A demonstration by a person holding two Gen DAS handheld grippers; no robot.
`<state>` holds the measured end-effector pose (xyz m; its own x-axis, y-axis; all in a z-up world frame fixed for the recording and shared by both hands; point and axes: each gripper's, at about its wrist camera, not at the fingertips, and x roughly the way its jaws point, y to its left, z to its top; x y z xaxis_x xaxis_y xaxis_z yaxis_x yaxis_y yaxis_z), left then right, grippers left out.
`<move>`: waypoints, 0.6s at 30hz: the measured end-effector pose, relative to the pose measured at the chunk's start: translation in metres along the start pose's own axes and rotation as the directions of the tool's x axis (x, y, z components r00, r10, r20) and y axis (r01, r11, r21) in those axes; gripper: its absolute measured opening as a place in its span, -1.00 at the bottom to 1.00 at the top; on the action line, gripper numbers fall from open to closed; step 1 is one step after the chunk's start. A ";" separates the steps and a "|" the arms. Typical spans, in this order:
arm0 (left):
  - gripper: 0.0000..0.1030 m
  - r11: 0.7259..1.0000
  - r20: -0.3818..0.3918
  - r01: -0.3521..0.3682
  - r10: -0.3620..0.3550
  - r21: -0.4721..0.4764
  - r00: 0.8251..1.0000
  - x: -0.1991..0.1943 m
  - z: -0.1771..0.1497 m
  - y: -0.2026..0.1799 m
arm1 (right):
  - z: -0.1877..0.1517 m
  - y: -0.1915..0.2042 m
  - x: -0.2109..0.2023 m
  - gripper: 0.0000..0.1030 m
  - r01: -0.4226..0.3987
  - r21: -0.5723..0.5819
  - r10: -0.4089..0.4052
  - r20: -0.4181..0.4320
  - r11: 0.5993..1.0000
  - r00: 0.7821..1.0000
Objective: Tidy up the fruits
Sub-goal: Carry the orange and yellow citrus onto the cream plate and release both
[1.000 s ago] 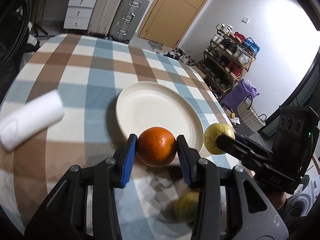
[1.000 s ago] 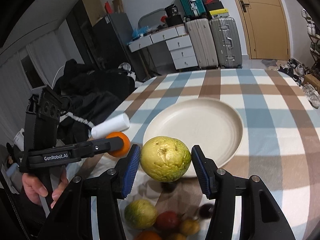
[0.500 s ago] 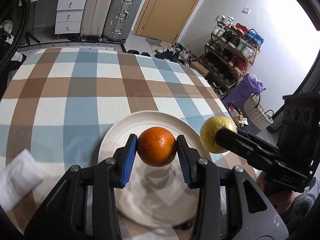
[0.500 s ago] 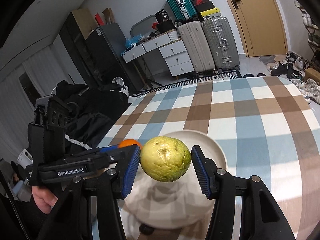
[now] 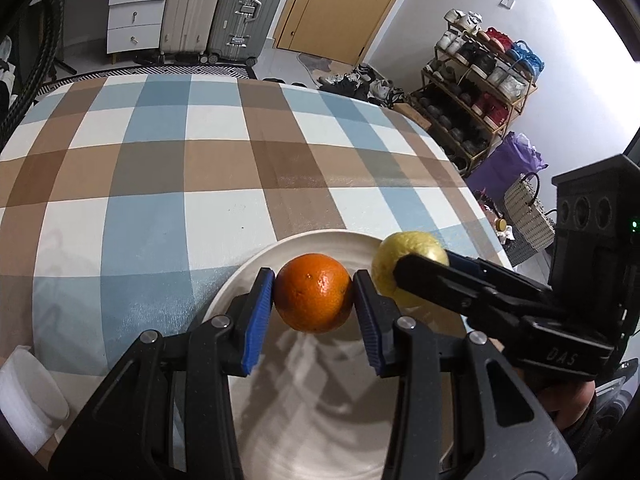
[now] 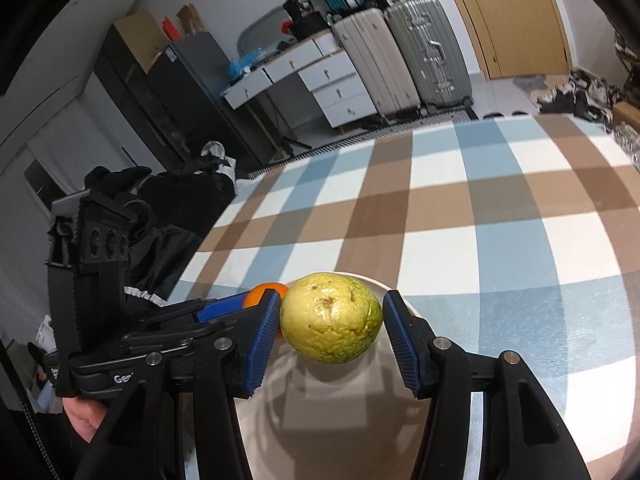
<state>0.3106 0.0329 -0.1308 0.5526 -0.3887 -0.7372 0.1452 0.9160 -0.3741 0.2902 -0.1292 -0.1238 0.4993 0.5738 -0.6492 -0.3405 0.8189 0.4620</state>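
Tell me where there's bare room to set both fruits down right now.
The plate is bare under both grippers, and the checked cloth beyond its far rim is free to the table edge. It is crowded only where the orange and the yellow-green fruit hang side by side, and by the white roll.

Orange orange (image 5: 313, 298), checked brown-blue tablecloth (image 5: 200, 168)

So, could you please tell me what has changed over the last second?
Both grippers carried their fruit from the table's near edge out over the round cream plate. The left gripper stays clamped on the round orange, the right gripper on the bumpy yellow-green guava. Nothing was released.
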 end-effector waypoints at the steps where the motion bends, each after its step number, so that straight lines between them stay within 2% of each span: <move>1: -0.27 1.000 0.000 0.000 0.000 -0.001 1.000 0.001 0.000 0.001 | 0.000 -0.002 0.004 0.05 -0.001 0.007 0.001 -0.011 1.000 1.000; 10: -0.26 1.000 -0.016 -0.011 0.010 -0.029 1.000 0.009 -0.001 0.009 | 0.001 -0.005 0.027 0.06 0.002 0.027 -0.001 -0.051 1.000 0.999; 14: -0.19 0.999 -0.008 -0.029 0.028 -0.034 1.000 0.002 -0.002 0.007 | 0.002 -0.003 0.024 0.09 0.009 0.036 -0.008 -0.032 0.999 0.999; 17: 0.16 0.999 0.008 -0.050 0.050 -0.010 0.999 -0.011 -0.004 -0.002 | 0.003 -0.001 0.011 0.20 0.006 0.052 -0.006 -0.008 0.999 1.000; 18: 0.33 0.998 0.024 -0.064 0.064 -0.001 0.998 -0.018 -0.005 -0.006 | 0.003 0.000 0.005 0.24 0.003 0.056 -0.003 0.006 0.998 1.000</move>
<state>0.2957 0.0339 -0.1186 0.5801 -0.3271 -0.7460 0.1088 0.9387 -0.3270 0.2947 -0.1262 -0.1248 0.5048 0.5711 -0.6473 -0.2939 0.8187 0.4933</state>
